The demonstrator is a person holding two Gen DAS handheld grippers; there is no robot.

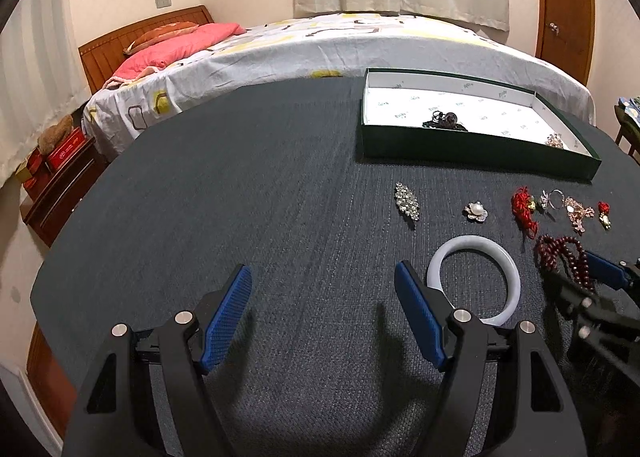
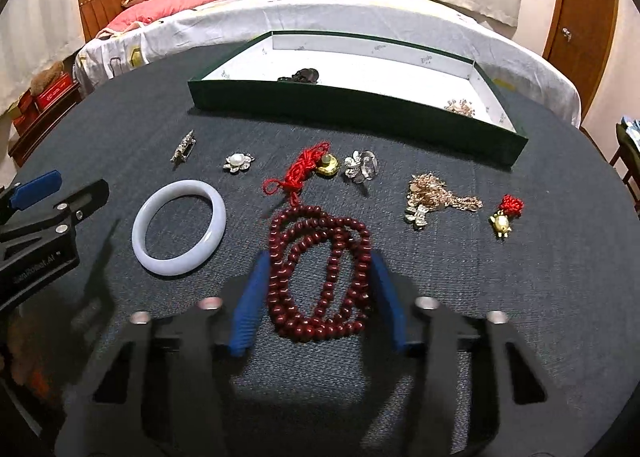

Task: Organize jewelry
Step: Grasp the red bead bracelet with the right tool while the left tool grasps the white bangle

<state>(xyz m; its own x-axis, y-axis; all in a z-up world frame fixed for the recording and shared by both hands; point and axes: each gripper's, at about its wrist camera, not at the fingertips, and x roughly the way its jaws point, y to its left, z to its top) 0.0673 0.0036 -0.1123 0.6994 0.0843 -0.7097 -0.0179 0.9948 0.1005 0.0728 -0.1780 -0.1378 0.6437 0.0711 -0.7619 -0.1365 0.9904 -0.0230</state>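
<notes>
A dark red bead necklace (image 2: 320, 273) lies coiled on the dark table, between the open fingers of my right gripper (image 2: 320, 277); whether the pads touch it I cannot tell. It also shows in the left wrist view (image 1: 564, 257). A pale jade bangle (image 2: 179, 227) lies left of it, just right of my open, empty left gripper (image 1: 322, 309). Beyond lie a crystal brooch (image 2: 183, 145), a pearl flower brooch (image 2: 237, 162), a red cord with gold charm (image 2: 308, 169), a silver ring (image 2: 362, 165), a rose-gold chain (image 2: 434, 195) and a gold turtle charm (image 2: 502, 219).
A green box (image 2: 360, 113) with white lining stands at the table's far side and holds a dark piece (image 2: 304, 75) and a rose-gold piece (image 2: 460, 107). A bed (image 2: 320, 13) stands behind the table. A wooden door (image 2: 580, 17) is at the right.
</notes>
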